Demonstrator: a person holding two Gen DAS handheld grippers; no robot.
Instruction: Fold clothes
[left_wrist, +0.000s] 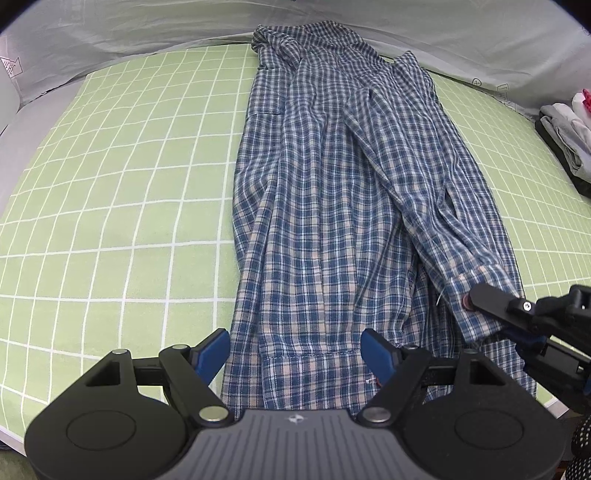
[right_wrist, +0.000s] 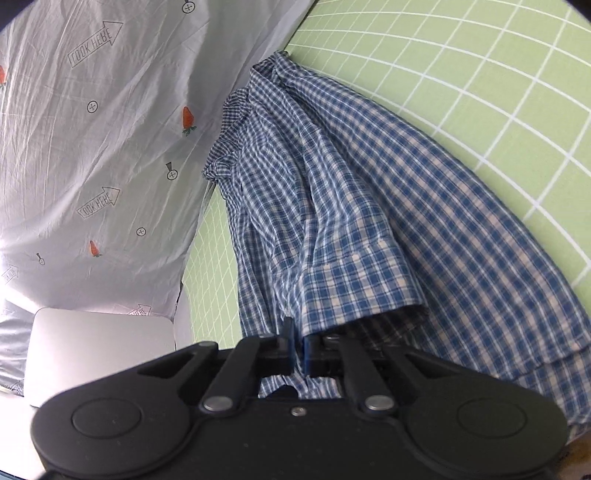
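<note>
A blue and white plaid shirt (left_wrist: 325, 206) lies lengthwise on the green grid mat (left_wrist: 122, 206), collar at the far end, both sides folded inward. My left gripper (left_wrist: 295, 350) hovers open over the shirt's near hem, blue pads spread wide. My right gripper (left_wrist: 476, 310) enters from the right, shut on the cuff of the shirt's right sleeve (left_wrist: 469, 291). In the right wrist view the shirt (right_wrist: 369, 206) fills the centre, and the right gripper (right_wrist: 297, 350) pinches the plaid sleeve cuff (right_wrist: 354, 291) between its closed blue pads.
A grey printed sheet (right_wrist: 92, 147) surrounds the mat. Folded grey and dark clothes (left_wrist: 565, 136) are stacked at the right edge. A silver flat box (right_wrist: 99, 350) lies on the sheet. A dotted glove (left_wrist: 581, 450) shows at the lower right.
</note>
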